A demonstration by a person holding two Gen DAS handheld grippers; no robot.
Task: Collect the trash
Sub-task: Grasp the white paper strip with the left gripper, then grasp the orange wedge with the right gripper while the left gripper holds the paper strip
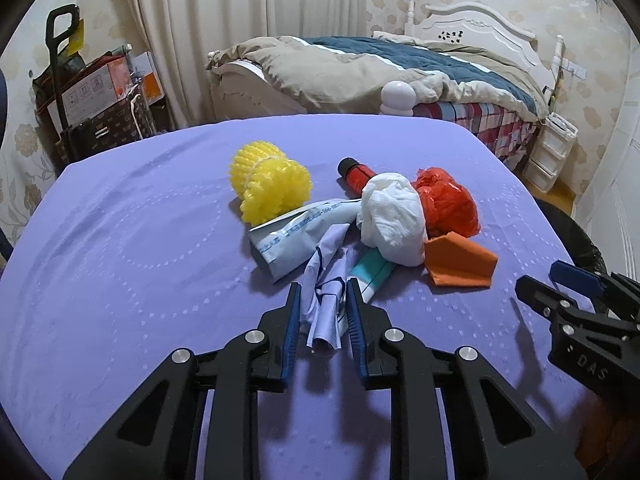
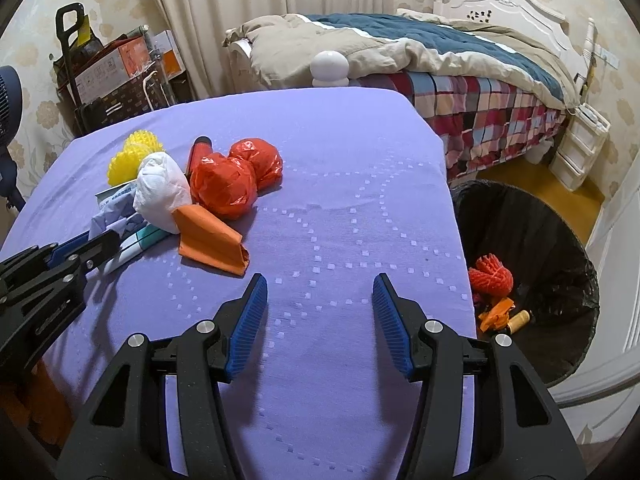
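Your left gripper (image 1: 323,304) is clamped on the crumpled lilac paper (image 1: 326,280) at the heap's six o'clock edge on the purple table (image 1: 120,240) — light, soft, apt to slip, so pinch its thick middle — while your right gripper (image 2: 320,308) hangs apart, empty.

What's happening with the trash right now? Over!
Left gripper shut on crumpled lilac paper. Right gripper open, empty, above the purple tablecloth. Trash pile remains; bin beside table. Nothing blocking.
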